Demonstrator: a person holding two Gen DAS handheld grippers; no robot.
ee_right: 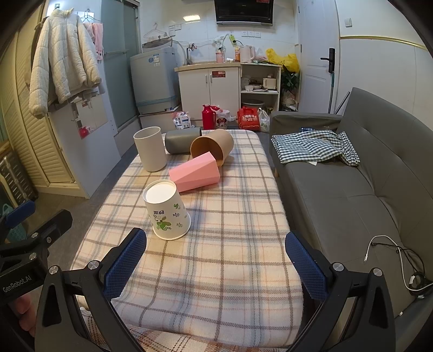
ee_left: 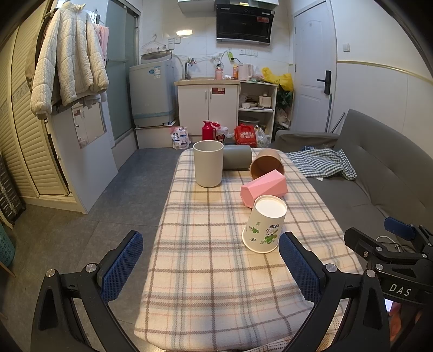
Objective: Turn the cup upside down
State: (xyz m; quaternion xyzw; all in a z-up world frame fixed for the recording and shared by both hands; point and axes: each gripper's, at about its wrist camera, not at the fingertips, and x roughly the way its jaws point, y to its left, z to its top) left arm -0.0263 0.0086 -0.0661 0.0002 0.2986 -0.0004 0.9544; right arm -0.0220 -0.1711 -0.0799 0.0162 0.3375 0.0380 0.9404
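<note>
The white paper cup with green print (ee_left: 263, 224) is seen standing mouth-down, axis near upright, on the plaid-covered desk (ee_left: 211, 270). It lies just ahead of the released left claw (ee_left: 211, 266), beside its right finger; the right claw (ee_right: 216, 261), also released, is farther off.

This is a small lived-in home, a one-room flat where kitchen and living space share one tiled floor. Against the far white-tiled wall stand a grey top-loading washing machine (ee_left: 153, 93), a white two-door sink cabinet (ee_left: 208, 107) with a pale electric kettle (ee_left: 245, 71) on its counter, and a black range hood (ee_left: 245, 23) mounted above. Nearer, a grey upholstered sofa (ee_right: 351, 178) carries a crumpled green-checked cloth (ee_right: 314, 146), a cream quilted jacket (ee_left: 67, 56) hangs on the left, and a low table under a beige plaid blanket (ee_left: 216, 257) holds several cups.
</note>
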